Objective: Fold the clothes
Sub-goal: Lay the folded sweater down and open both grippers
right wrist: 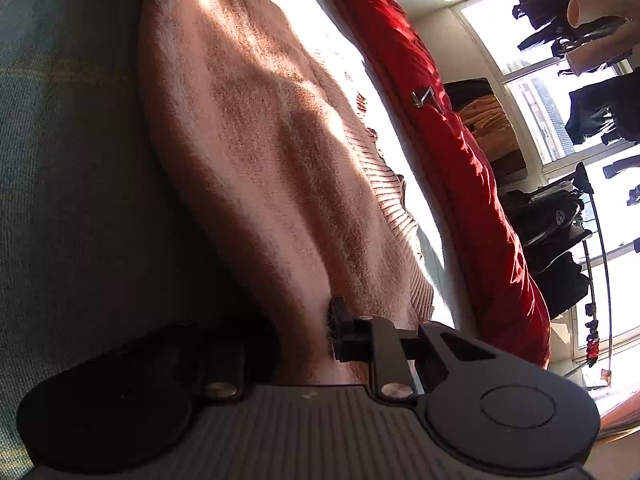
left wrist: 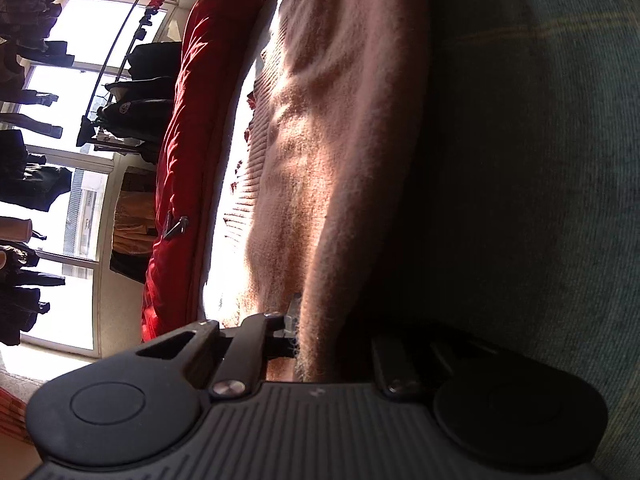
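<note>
A pink knitted sweater [left wrist: 340,152] is lying stretched out on a grey-green bedcover [left wrist: 540,160], its long axis running from one gripper toward the other. In the left wrist view it is reaching from the gripper's fingers up to the top of the picture; in the right wrist view [right wrist: 272,152] it is doing the same. Its ribbed hem [left wrist: 248,176] is facing the sunlit side of the bed, toward the windows [left wrist: 80,20].

The left gripper [left wrist: 308,332] is pinching one end of the sweater, its jaws drawn narrow with the knit pressed between them; only one finger [left wrist: 290,320] is showing clearly, the other sitting in shadow behind the fabric. The right gripper [right wrist: 320,332] is clamping the opposite end likewise, one finger [right wrist: 340,328] lying against the fuzzy wool.

Beside the hem a bright strip of bedcover is lying bare, and beyond it a red quilt [left wrist: 180,160] is running parallel to the sweater along the far edge of the bed. On the sweater's other side the bedcover is spreading wide and uncluttered toward the near edge. Dark clothes [right wrist: 552,232] are hanging on a rack [right wrist: 600,220] by the windows, well apart from the bed.
</note>
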The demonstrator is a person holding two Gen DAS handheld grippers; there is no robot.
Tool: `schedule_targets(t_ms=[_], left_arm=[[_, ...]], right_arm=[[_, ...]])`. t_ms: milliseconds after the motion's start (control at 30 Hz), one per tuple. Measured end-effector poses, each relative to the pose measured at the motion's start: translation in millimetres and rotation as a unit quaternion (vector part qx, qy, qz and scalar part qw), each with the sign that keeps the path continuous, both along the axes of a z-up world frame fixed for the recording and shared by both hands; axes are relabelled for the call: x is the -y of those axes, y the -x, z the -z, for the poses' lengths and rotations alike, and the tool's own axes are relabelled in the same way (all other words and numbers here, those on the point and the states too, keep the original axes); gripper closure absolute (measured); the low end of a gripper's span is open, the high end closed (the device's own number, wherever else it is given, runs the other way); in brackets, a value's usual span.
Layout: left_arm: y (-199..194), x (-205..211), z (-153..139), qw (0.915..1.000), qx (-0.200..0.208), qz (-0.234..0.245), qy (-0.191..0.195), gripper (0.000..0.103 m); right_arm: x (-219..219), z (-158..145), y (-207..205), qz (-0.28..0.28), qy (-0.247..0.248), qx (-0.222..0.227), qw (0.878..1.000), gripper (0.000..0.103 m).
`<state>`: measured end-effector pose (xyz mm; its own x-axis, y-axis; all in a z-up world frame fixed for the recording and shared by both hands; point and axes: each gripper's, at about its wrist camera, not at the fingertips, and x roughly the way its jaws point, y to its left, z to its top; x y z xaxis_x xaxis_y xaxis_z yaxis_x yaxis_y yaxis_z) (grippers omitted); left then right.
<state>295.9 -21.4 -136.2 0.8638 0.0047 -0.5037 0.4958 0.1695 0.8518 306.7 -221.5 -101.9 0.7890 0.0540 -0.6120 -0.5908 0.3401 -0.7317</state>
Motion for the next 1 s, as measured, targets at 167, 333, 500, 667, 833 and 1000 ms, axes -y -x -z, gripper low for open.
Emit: schedule_targets(t_ms=[167, 333, 500, 667, 833, 1000], left_arm=[[3, -1, -13, 0.9997, 0.019, 0.009, -0.013, 0.095], [12, -7, -32, 0.9994, 0.035, 0.009, 0.002, 0.096], [42, -15, -42, 0.9991, 0.038, 0.018, 0.005, 0.096], [102, -27, -49, 0.9986, 0.026, 0.046, 0.001, 0.095], [163, -37, -61, 0.9969, -0.018, 0.077, -0.004, 0.095], [202, -37, -65, 0.9937, -0.061, 0.093, 0.004, 0.095]], right_arm=[[1, -19, 3, -0.004, -0.002, -0.013, 1.0, 0.084], [0, -47, 12, -0.002, -0.016, -0.022, 1.0, 0.092], [-4, -68, 32, 0.011, -0.051, -0.046, 0.998, 0.092], [-8, -85, 78, 0.017, -0.061, -0.069, 0.996, 0.092], [-9, -103, 136, 0.015, -0.065, -0.111, 0.992, 0.092], [-15, -103, 179, 0.018, -0.052, -0.16, 0.986, 0.092]])
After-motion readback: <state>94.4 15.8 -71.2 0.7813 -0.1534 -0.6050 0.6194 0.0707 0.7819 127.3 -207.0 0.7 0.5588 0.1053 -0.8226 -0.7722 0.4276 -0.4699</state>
